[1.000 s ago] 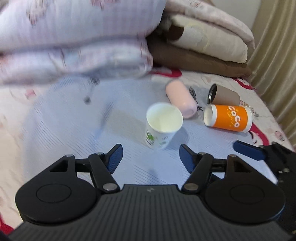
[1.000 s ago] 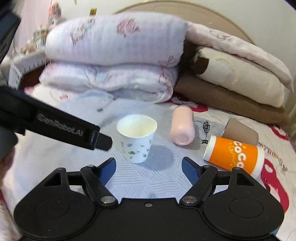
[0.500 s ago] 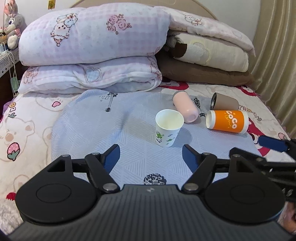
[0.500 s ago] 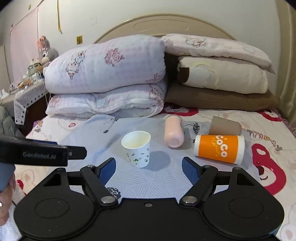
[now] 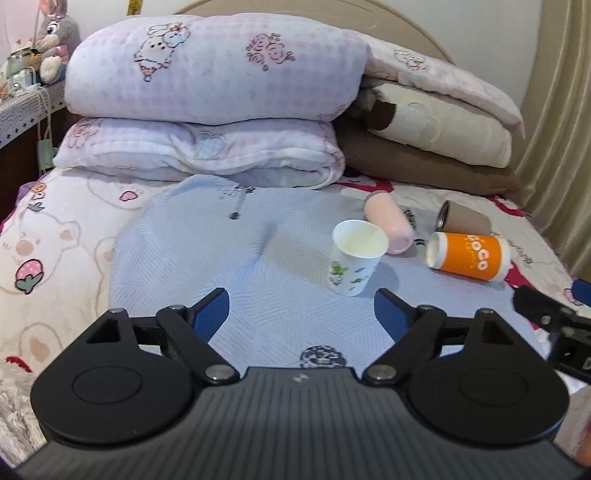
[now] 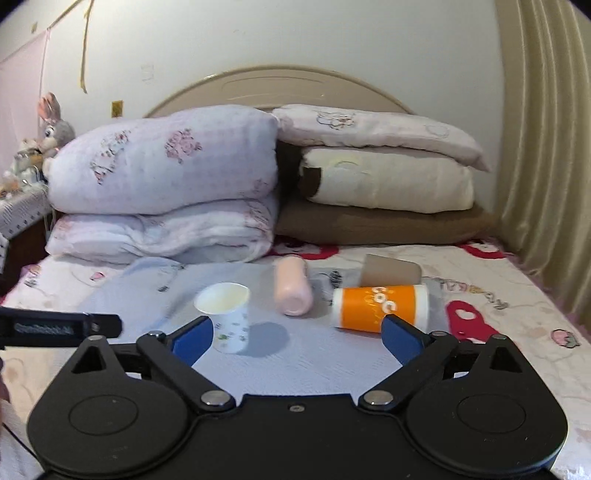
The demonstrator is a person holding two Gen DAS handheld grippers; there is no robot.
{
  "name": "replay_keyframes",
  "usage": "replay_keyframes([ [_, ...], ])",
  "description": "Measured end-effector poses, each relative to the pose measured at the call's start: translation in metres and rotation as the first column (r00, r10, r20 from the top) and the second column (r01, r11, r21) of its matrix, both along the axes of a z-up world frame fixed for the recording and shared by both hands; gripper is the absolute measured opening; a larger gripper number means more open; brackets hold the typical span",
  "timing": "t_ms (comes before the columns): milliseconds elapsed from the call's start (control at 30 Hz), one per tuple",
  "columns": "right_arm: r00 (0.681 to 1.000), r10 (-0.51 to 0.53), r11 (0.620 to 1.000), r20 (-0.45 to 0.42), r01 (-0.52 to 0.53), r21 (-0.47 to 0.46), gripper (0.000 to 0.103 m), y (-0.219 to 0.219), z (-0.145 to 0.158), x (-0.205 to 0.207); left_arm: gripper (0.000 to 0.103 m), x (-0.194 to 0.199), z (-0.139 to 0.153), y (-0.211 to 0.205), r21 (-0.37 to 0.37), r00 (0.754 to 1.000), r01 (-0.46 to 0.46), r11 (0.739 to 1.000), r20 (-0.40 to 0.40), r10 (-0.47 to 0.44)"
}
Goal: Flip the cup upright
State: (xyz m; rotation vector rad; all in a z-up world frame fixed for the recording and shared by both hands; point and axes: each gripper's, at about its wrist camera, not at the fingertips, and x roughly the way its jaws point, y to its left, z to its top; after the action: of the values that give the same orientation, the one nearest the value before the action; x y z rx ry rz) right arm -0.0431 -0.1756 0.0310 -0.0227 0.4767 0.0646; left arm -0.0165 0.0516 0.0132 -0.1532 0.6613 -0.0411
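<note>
A white paper cup with green prints stands upright, mouth up, on the light blue bedspread; it also shows in the right wrist view. A pink cup, an orange "CoCo" cup and a brown cup lie on their sides to its right. My left gripper is open and empty, pulled back from the white cup. My right gripper is open and empty, also well short of the cups.
Folded pink quilts and stacked pillows fill the back of the bed. A curtain hangs at the right. A bedside table with a plush rabbit stands at the left. The other gripper shows at the side of each view.
Both grippers have drawn back and up from the cups, so the cups look smaller and farther. The white cup stays upright where it stood.
</note>
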Motion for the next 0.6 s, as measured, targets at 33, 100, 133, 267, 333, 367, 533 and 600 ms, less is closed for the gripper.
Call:
replay_keyframes([
  [33, 1.000, -0.003, 1.000, -0.001, 0.003, 0.013, 0.099, -0.002, -0.001, 0.000, 0.090, -0.001, -0.001, -0.001, 0.004, 1.000, 0.002, 1.000, 0.006, -0.002],
  [100, 1.000, -0.004, 0.998, -0.004, 0.004, 0.061, 0.099, -0.008, -0.003, -0.001, 0.092, -0.003, 0.000, -0.002, 0.017, 1.000, -0.007, 1.000, 0.027, 0.007],
  [133, 1.000, -0.004, 0.997, 0.001, 0.003, 0.075, 0.100, -0.009, -0.003, -0.002, 0.094, -0.005, 0.001, -0.004, 0.023, 0.999, -0.005, 1.000, 0.048, 0.003],
  [267, 0.999, -0.023, 0.999, 0.032, 0.022, 0.037, 0.100, -0.007, -0.007, -0.009, 0.096, -0.012, 0.004, -0.010, 0.064, 0.995, -0.008, 0.998, 0.098, 0.002],
  [333, 0.999, -0.018, 0.999, 0.029, 0.017, 0.044, 0.100, -0.008, -0.008, -0.010, 0.097, -0.015, 0.005, -0.013, 0.081, 0.994, -0.011, 0.997, 0.114, 0.001],
  [367, 1.000, -0.016, 0.999, 0.027, 0.014, 0.051, 0.100, -0.008, -0.008, -0.011, 0.097, -0.016, 0.005, -0.014, 0.086, 0.993, -0.012, 0.996, 0.122, 0.001],
  [533, 0.999, -0.020, 0.999, 0.025, 0.019, 0.045, 0.101, -0.010, -0.008, -0.013, 0.097, -0.018, 0.005, -0.021, 0.113, 0.990, -0.012, 0.993, 0.142, -0.004],
  [600, 0.999, -0.024, 0.998, 0.022, 0.022, 0.050, 0.102, -0.012, -0.008, -0.014, 0.098, -0.019, 0.004, -0.022, 0.112, 0.990, -0.007, 0.994, 0.139, -0.008],
])
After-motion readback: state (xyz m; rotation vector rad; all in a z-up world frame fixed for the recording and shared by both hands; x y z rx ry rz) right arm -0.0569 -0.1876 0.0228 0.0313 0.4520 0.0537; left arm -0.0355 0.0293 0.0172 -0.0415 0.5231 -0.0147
